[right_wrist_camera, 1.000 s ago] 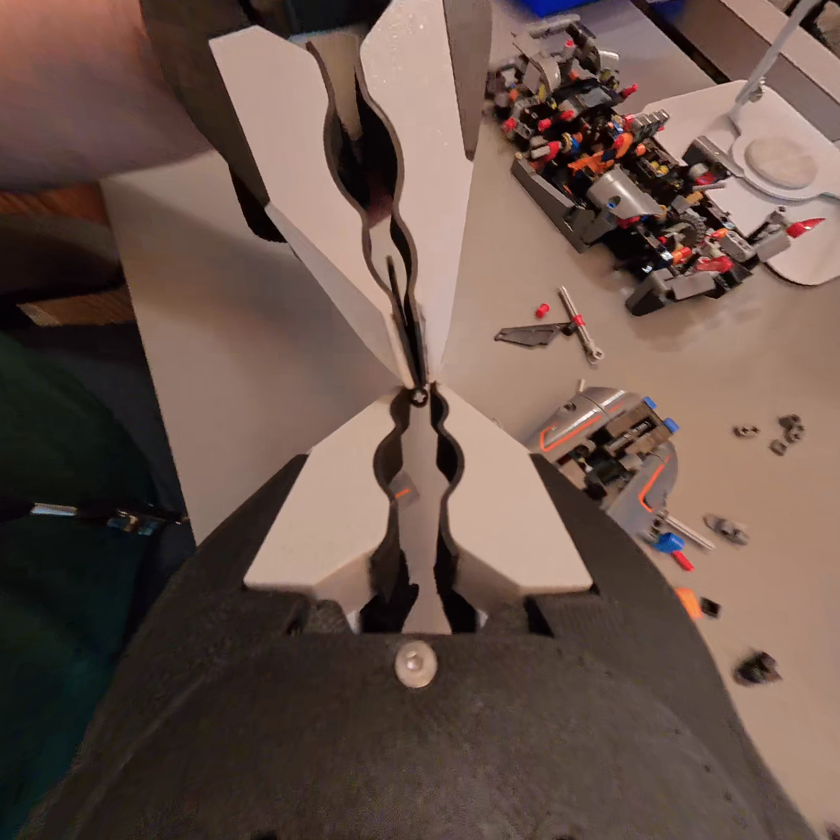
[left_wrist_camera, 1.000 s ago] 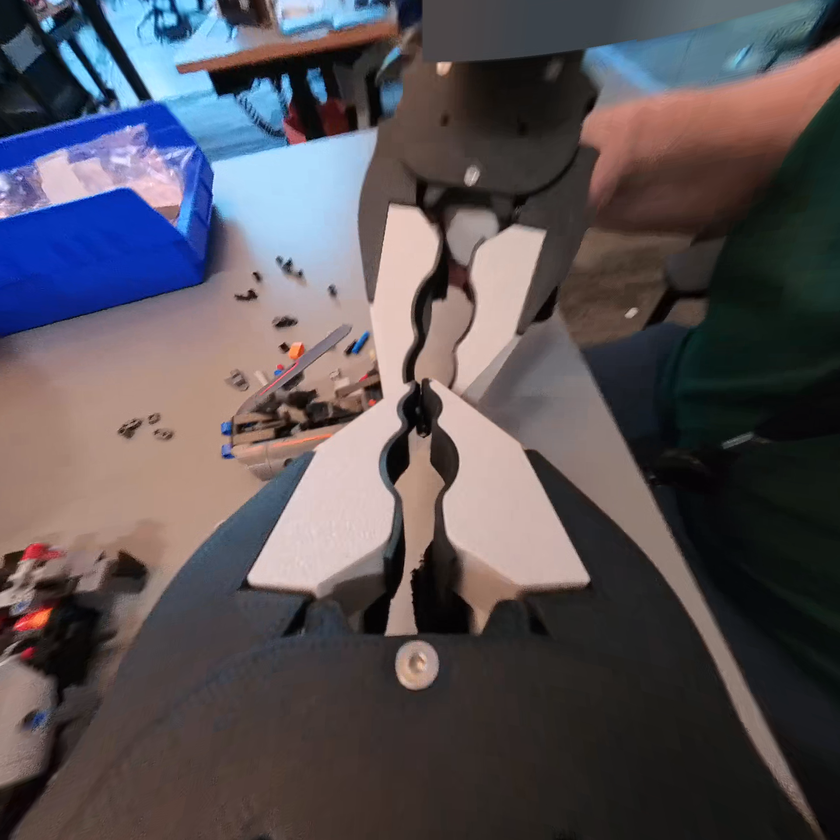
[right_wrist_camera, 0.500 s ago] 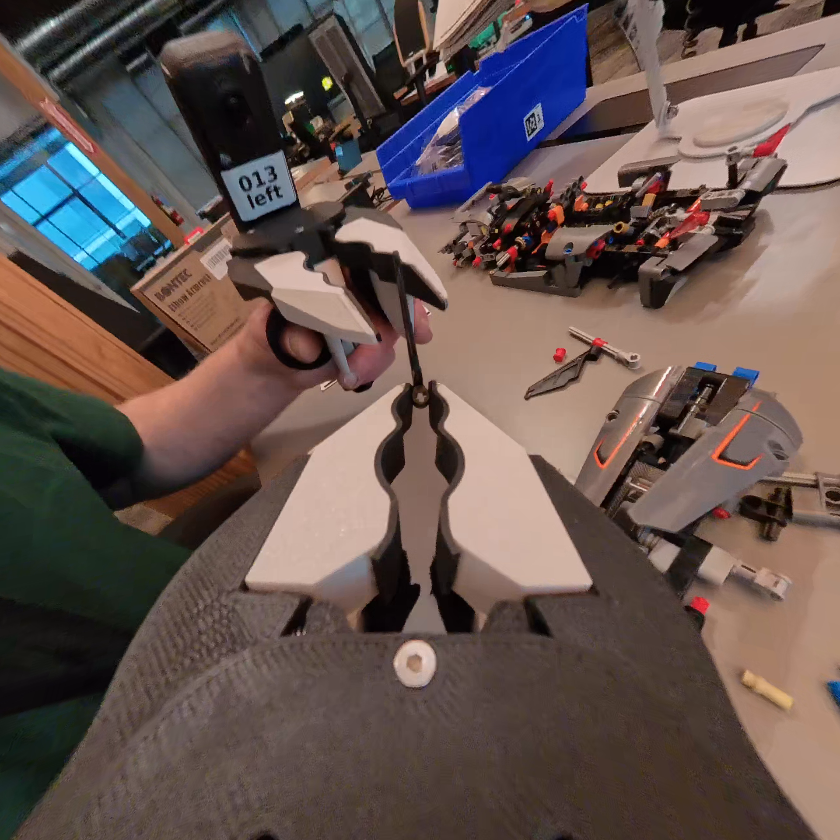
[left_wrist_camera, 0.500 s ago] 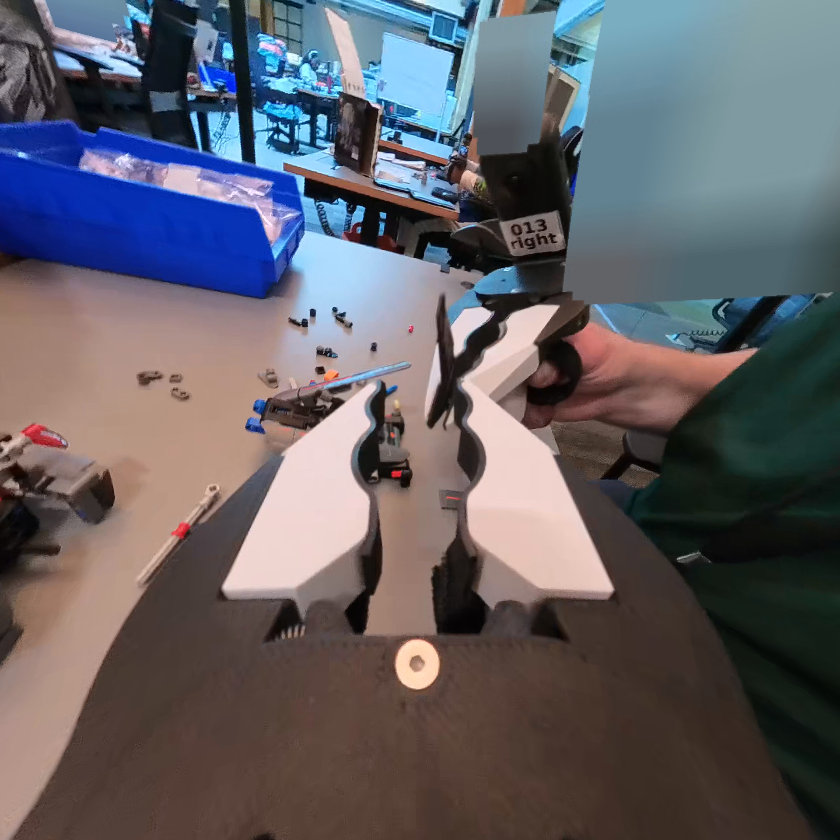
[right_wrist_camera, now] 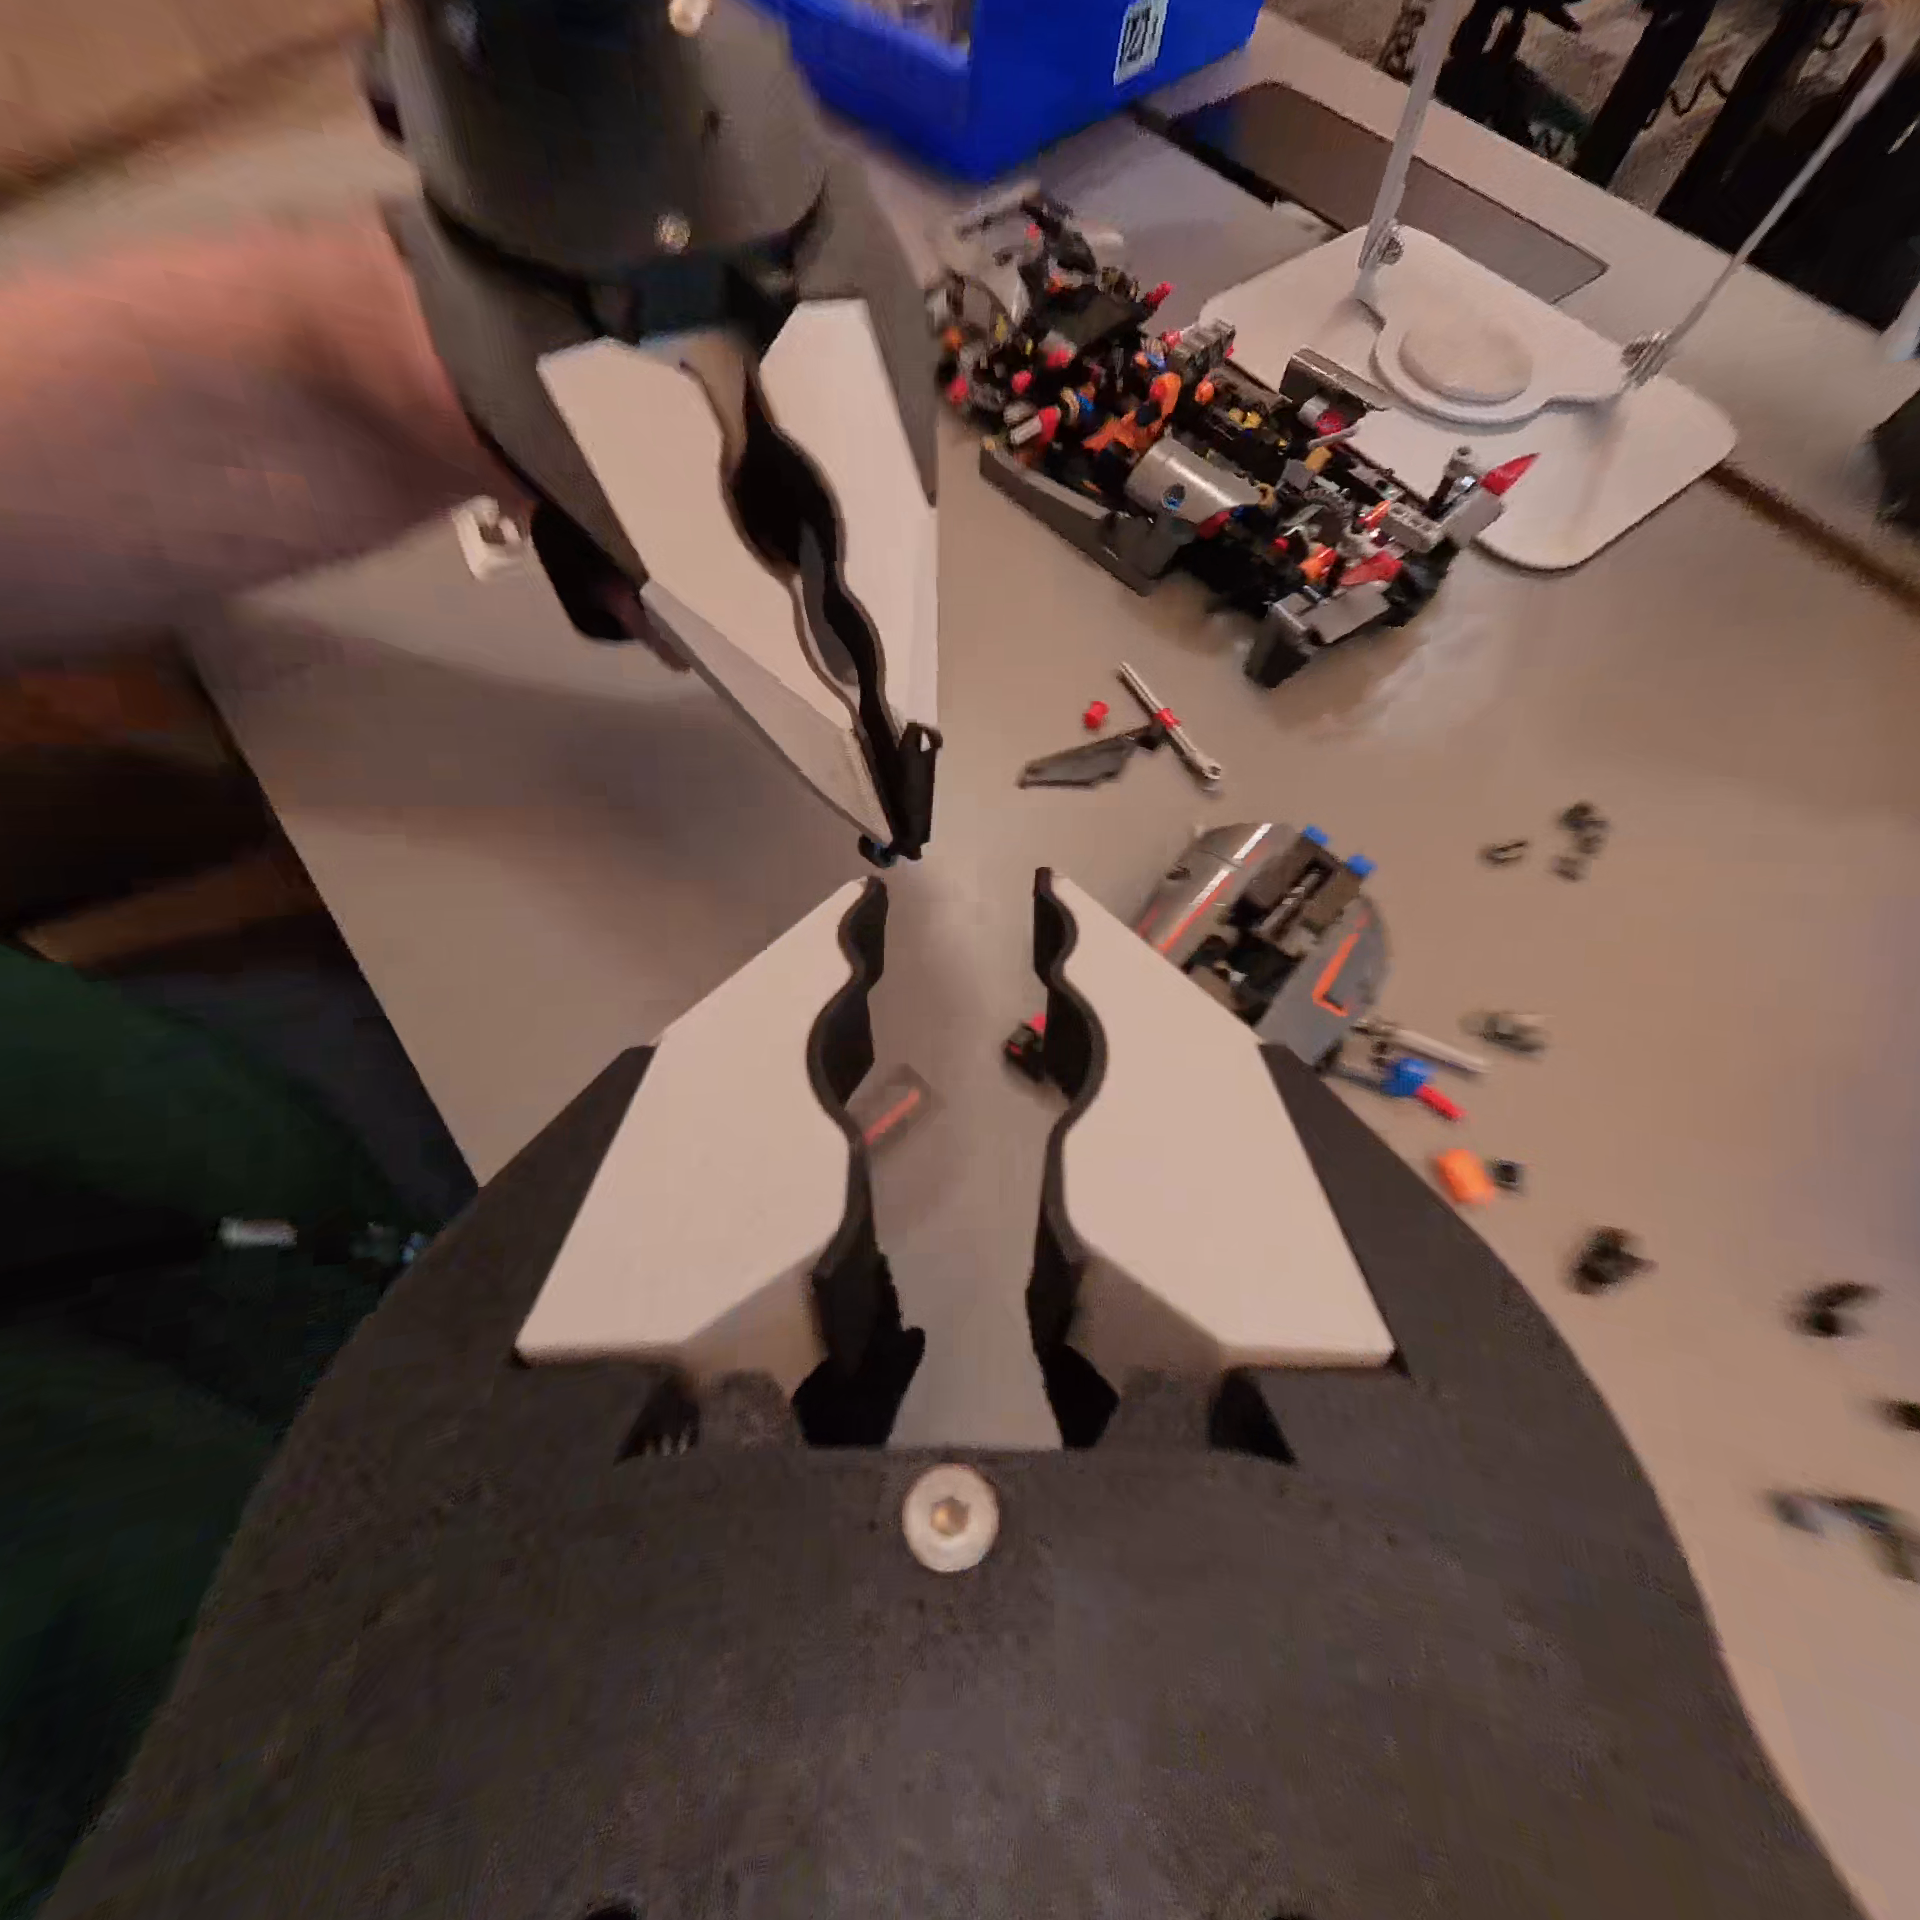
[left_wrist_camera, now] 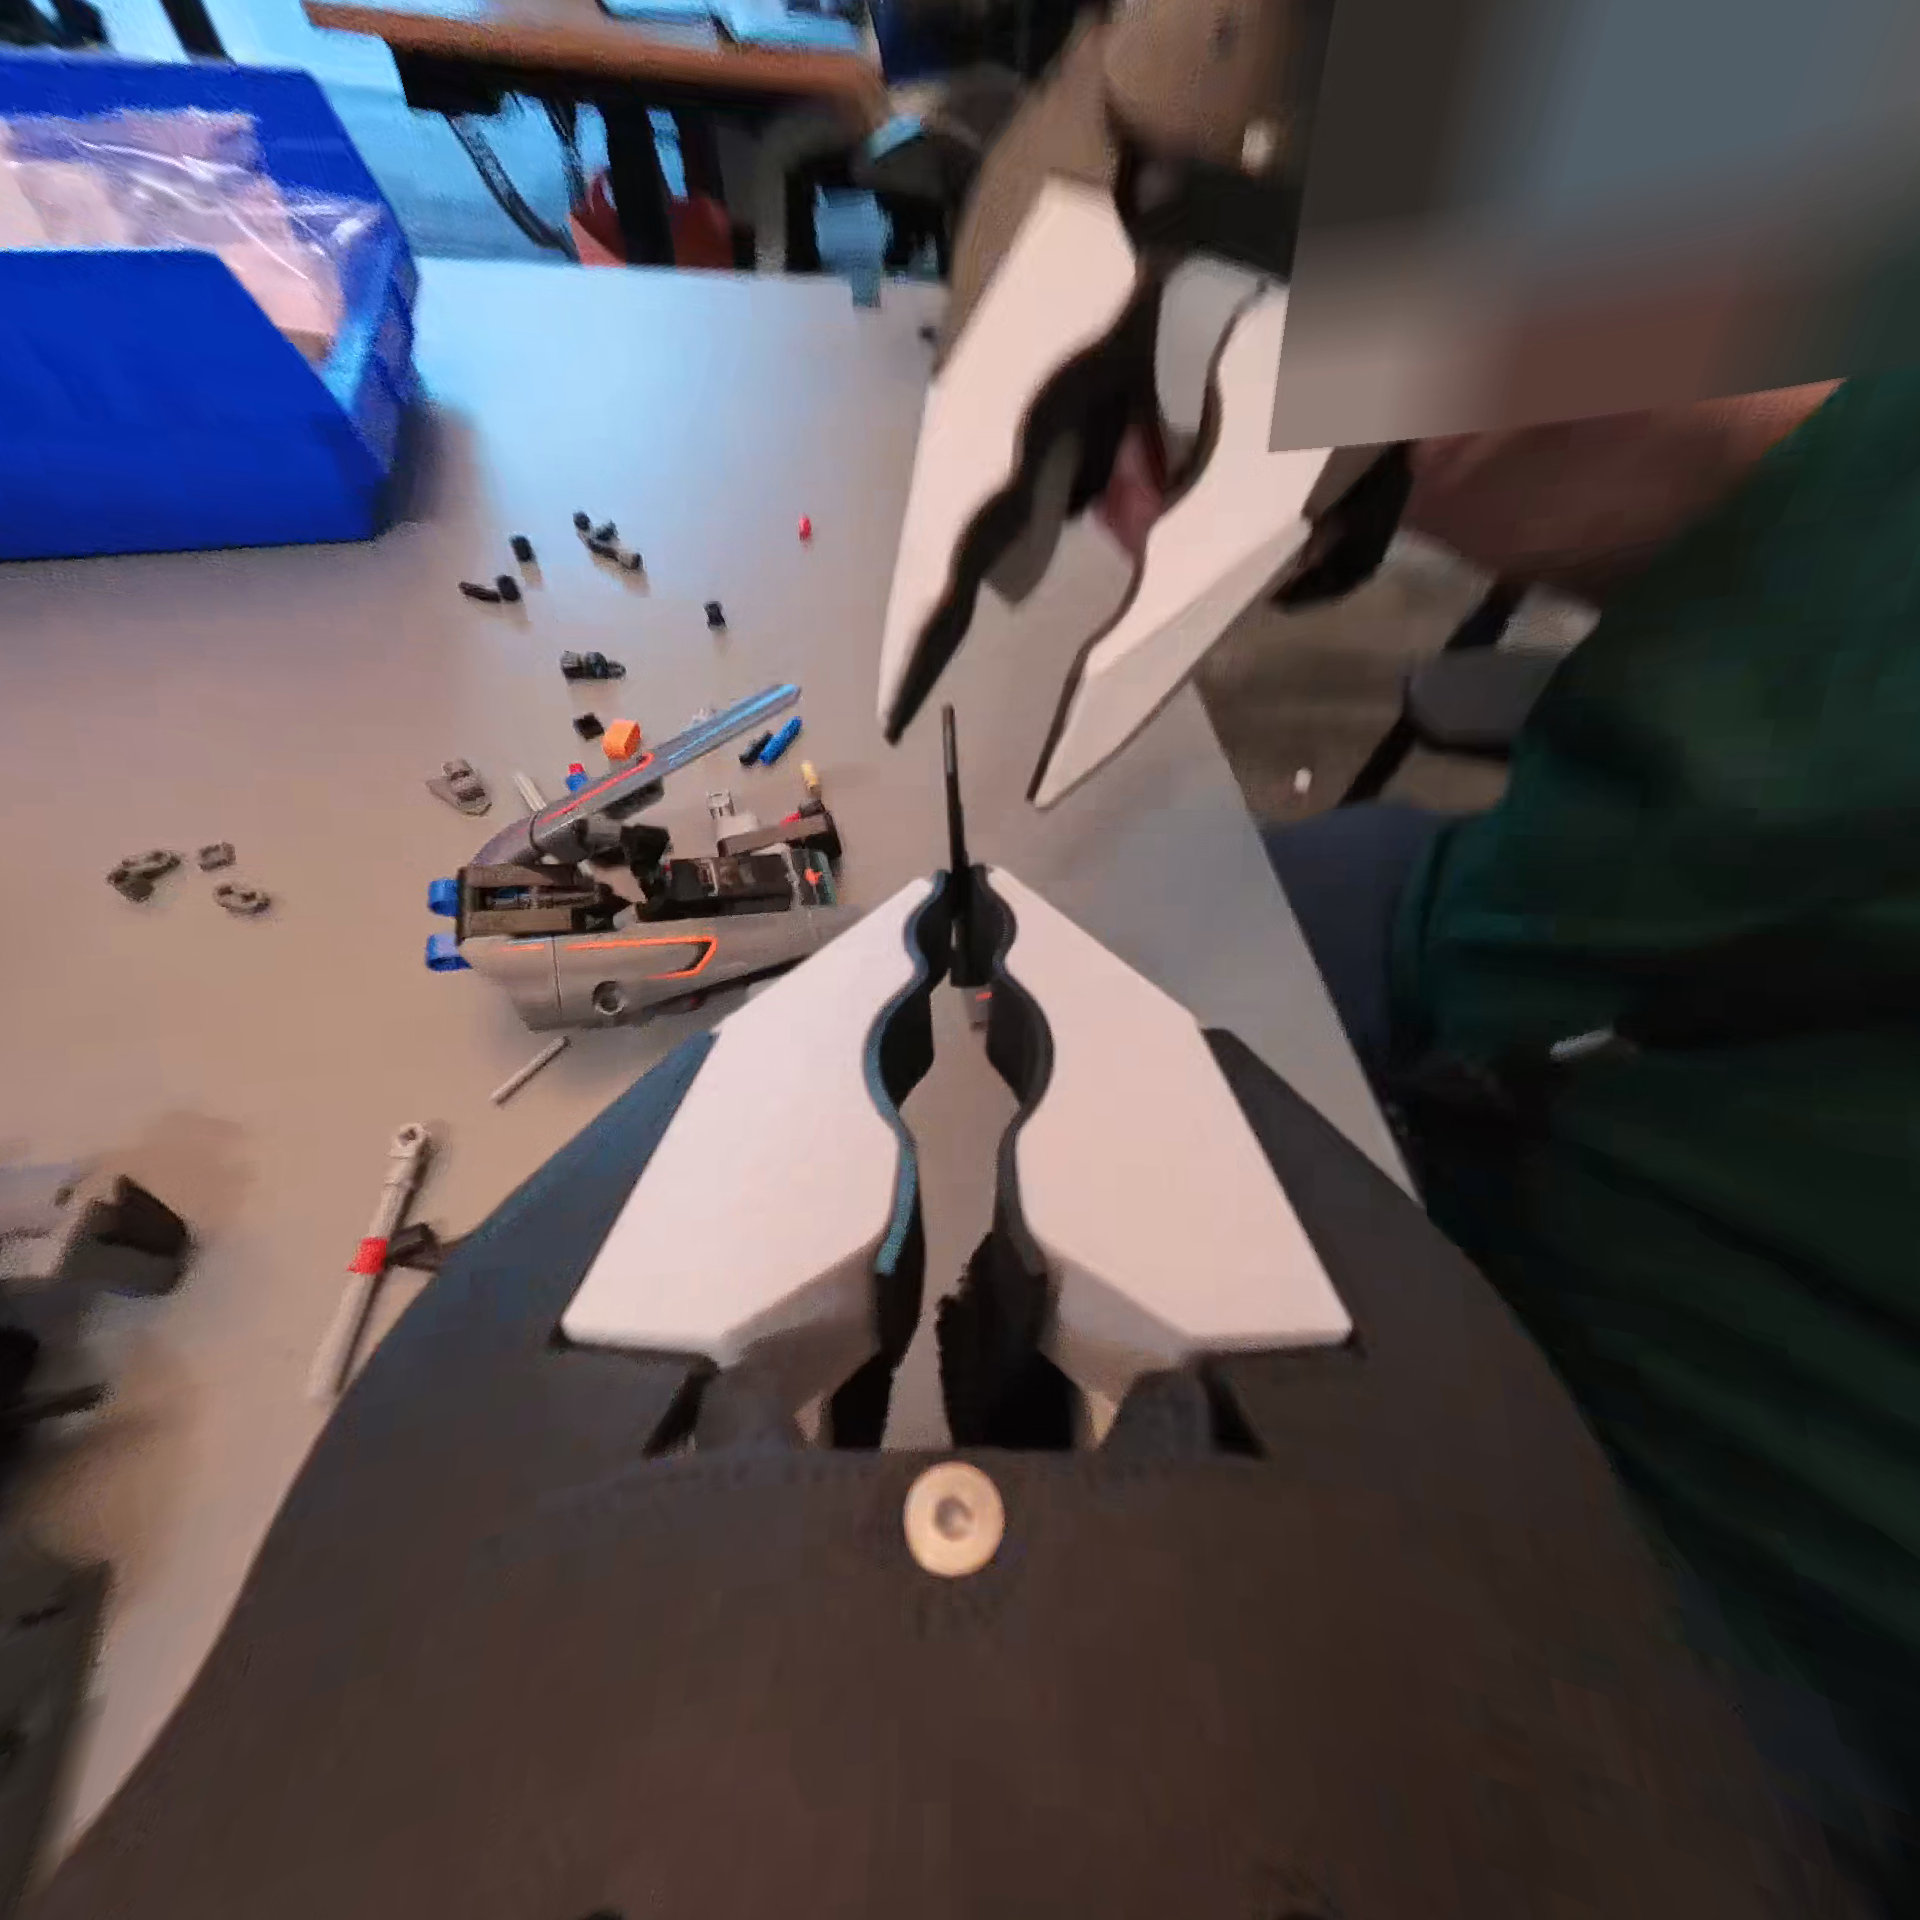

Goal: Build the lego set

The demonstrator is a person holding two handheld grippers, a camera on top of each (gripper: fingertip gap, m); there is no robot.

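Note:
My left gripper (left_wrist_camera: 956, 883) is shut on a thin black lego piece (left_wrist_camera: 949, 790) that sticks out past its tips, held above the table's near edge. My right gripper (right_wrist_camera: 956, 883) is open and empty, its tips just short of that piece (right_wrist_camera: 912, 779). Each gripper shows in the other's view, the left (right_wrist_camera: 899, 831) shut and the right (left_wrist_camera: 966, 764) open. A grey sub-assembly with orange stripes (left_wrist_camera: 623, 914) lies on the table beyond the grippers, and also shows in the right wrist view (right_wrist_camera: 1278, 935). A larger black lego build (right_wrist_camera: 1195, 468) stands farther back.
A blue bin (left_wrist_camera: 156, 364) stands at the back. A grey axle with a red bush (left_wrist_camera: 374, 1247) and small loose pieces (left_wrist_camera: 592, 665) lie on the grey table (left_wrist_camera: 260, 675). A white stand base (right_wrist_camera: 1507, 395) sits behind the large build. A person in a green top is at the table edge. Only a small space, under 4 cm, lies between the two pairs of fingers. The larger black lego build (right_wrist_camera: 1195, 468) sits 20 centimetres or so from the ends of my left fingers.
The black piece has passed from my right gripper to my left. The left has shut on it and the right has opened. Both grippers have tilted down toward the table.

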